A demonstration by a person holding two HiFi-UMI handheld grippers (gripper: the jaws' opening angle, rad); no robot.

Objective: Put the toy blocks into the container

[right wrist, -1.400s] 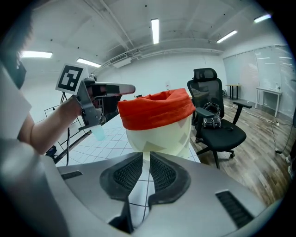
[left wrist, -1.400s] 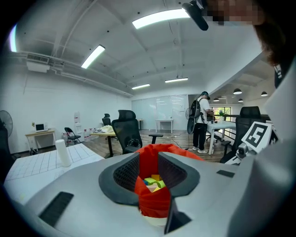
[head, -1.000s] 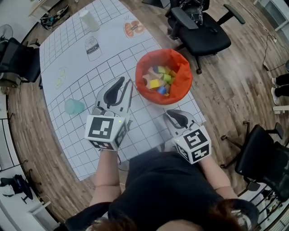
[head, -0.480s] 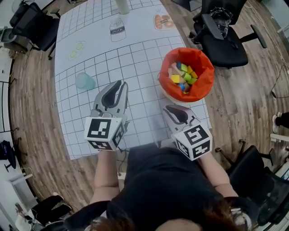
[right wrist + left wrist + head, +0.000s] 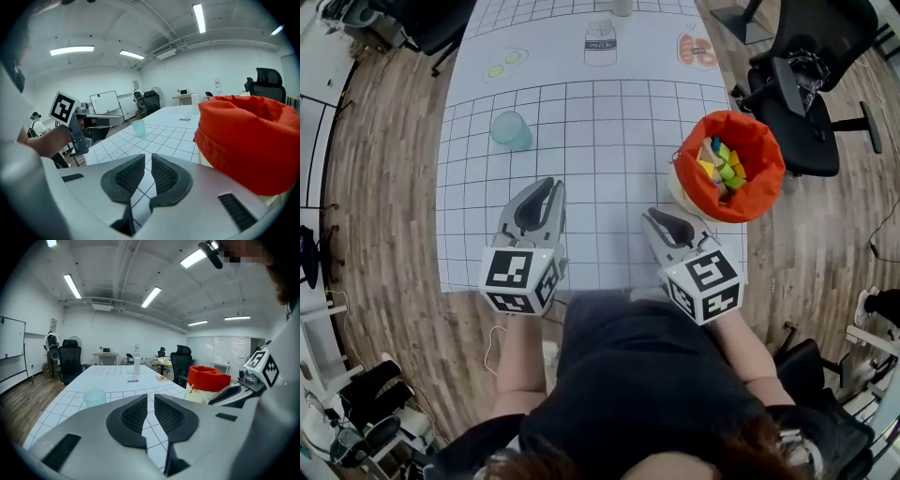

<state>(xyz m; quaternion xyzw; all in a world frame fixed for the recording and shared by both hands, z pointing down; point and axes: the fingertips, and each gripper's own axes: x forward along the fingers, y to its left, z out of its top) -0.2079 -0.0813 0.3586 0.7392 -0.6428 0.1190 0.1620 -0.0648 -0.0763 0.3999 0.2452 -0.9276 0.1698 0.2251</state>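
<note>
Left tool [image 5: 553,184]: it was over the near left part of the worktop [image 5: 609,122]. Its jaws were closing and only a narrow gap was left [image 5: 150,397], with nothing between them.
Right tool [image 5: 650,217]: it was over the near right part of the worktop, close to the container on its near left side. Its jaws stood narrow [image 5: 148,157] and were empty.
Toy blocks [image 5: 722,169]: yellow, green and blue pieces lay in a heap inside the container.
Container [image 5: 741,120]: it had an orange lining and stood at the right edge of the worktop.
Cup [image 5: 510,129]: pale green, it stood far left of the left tool and well apart from it.
Milk carton picture [image 5: 600,42]: it was printed on the far part of the white grid sheet.
Office chair [image 5: 806,103]: black, it stood on the wooden floor, right of the container.
</note>
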